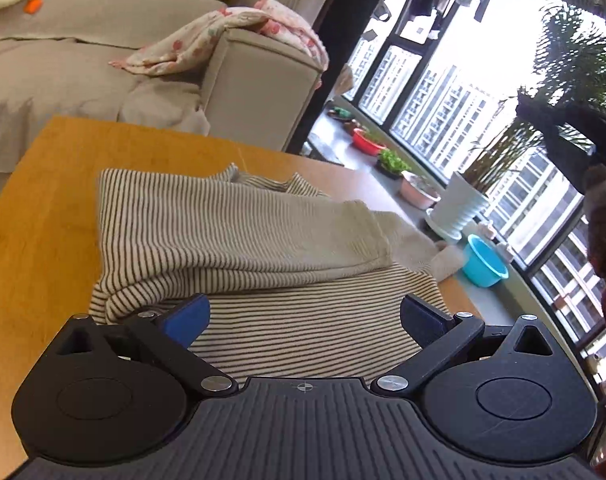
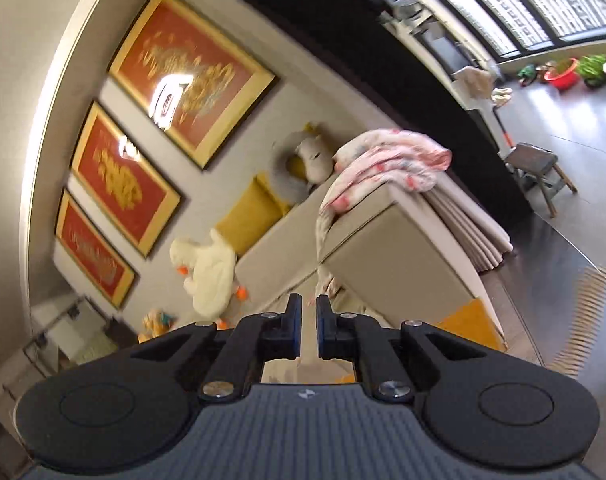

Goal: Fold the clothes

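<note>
A: Where does the striped sweater (image 1: pixel 239 240) lie?

B: On the wooden table (image 1: pixel 43 208), in front of the grey sofa (image 1: pixel 259 92). Part of it is doubled over: a thick layer lies across the half nearer the sofa, its rolled edge running across the middle, and a single flat layer stretches from that edge toward the camera. A pale cuff or hem pokes out on the window side.

A: So how far along is the folding?

B: At least one fold is in, judging by that overlap. The bundle looks loose and uneven rather than a tidy rectangle, so the flat near portion probably wants bringing over and the whole thing squaring up.

A: And the grippers?

B: The left gripper (image 1: pixel 303 320) is spread wide, empty, hovering just above the near flat layer. The right gripper (image 2: pixel 309 328) is nearly closed, only a narrow slit between its pads, with nothing in it; it is lifted away and pointed at the sofa and the framed pictures (image 2: pixel 191 76) behind it.
</note>
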